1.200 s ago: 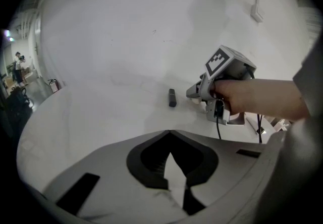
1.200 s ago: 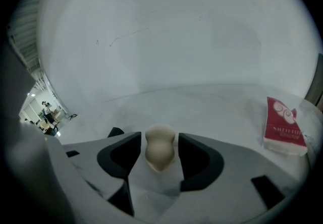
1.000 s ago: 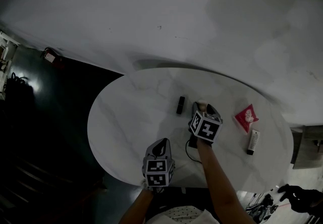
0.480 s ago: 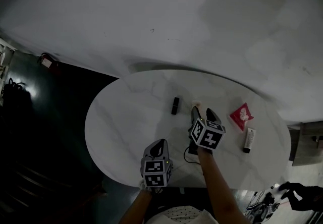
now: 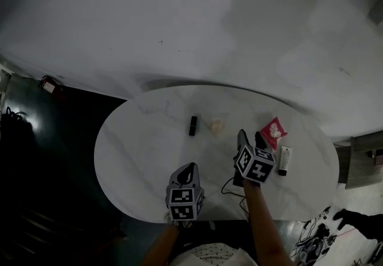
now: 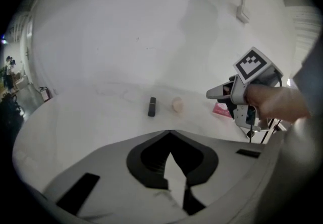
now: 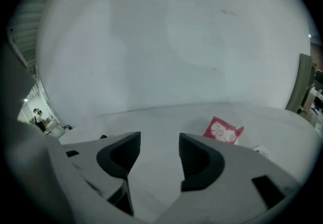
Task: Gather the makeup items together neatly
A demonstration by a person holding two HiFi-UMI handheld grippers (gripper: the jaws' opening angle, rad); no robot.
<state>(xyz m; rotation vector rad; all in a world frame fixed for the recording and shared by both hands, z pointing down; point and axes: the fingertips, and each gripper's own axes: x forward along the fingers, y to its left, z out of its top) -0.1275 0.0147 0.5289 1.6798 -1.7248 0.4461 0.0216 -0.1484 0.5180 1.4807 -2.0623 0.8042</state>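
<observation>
On the white oval table (image 5: 137,145) a black lipstick (image 5: 192,125) lies beside a small beige makeup piece (image 5: 218,124). To their right are a red sachet (image 5: 273,132) and a white tube (image 5: 284,160). My right gripper (image 5: 249,138) hovers between the beige piece and the sachet, open and empty. In the right gripper view the sachet (image 7: 223,130) lies just right of the jaws and the tube (image 7: 262,150) shows at the edge. My left gripper (image 5: 190,169) is shut and empty near the front edge. Its view shows the lipstick (image 6: 152,107), the beige piece (image 6: 176,104) and the right gripper (image 6: 218,93).
A thin black cable (image 5: 228,188) curls on the table near the front edge, between my two arms. A pale wall rises behind the table. Dark floor lies to the left, and cluttered floor shows at the lower right.
The right gripper has let go of the beige piece, leaving it next to the lipstick, and has drawn back to the right toward the sachet. The left gripper has stayed put.
</observation>
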